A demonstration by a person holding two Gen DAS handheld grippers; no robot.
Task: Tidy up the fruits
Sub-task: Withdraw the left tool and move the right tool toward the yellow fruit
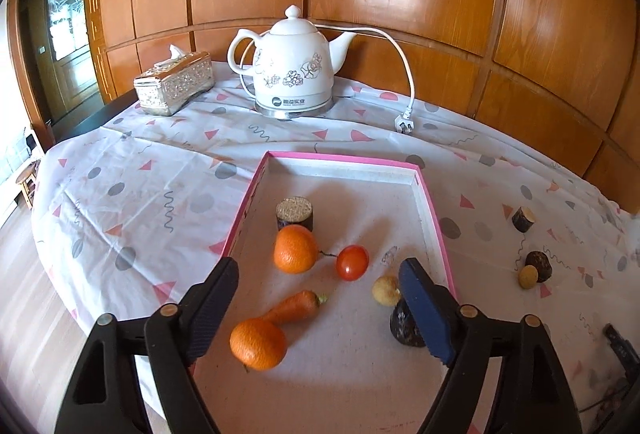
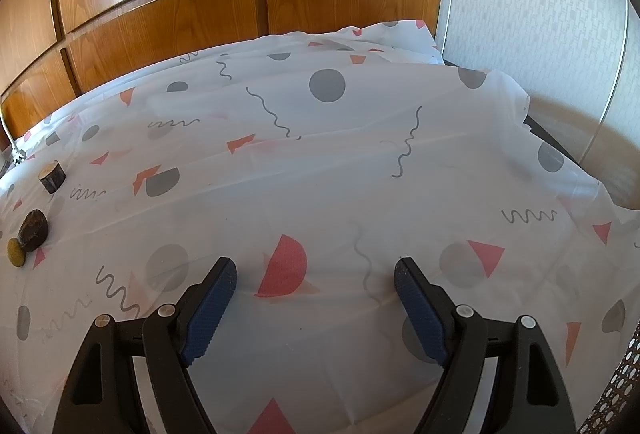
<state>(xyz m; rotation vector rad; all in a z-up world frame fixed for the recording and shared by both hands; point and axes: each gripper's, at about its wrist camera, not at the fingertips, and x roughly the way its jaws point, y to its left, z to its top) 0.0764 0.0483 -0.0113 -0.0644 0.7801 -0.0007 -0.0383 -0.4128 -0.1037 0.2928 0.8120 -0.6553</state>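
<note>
Inside the pink-rimmed tray [image 1: 434, 218] I already have most of the produce: an orange [image 1: 258, 344] at about 7 o'clock from the tray's middle, a carrot [image 1: 294, 307] just beyond and seemingly touching it, a second orange [image 1: 295, 249] near the centre, and a glossy red tomato [image 1: 352, 262] beside that at 3 o'clock. A small pale yellow fruit [image 1: 385, 290] lies near the right wall, next to a dark stump-like block [image 1: 404, 326]; another cork-topped block [image 1: 294, 214] stands behind the central orange at 12 o'clock. So I judge the sorting well along.

What looks left sits outside on the patterned tablecloth [image 2: 340, 174], off at 3 o'clock: one more small yellow fruit [image 1: 528, 276] touching a dark lump [image 1: 539, 264], and a cut log piece [image 1: 523, 219] farther back.

My left gripper [image 1: 319, 298] hangs over the tray, fingers spread wide, pinching nothing. My right gripper [image 2: 315, 298] hovers over bare cloth, spread and empty too.
</note>
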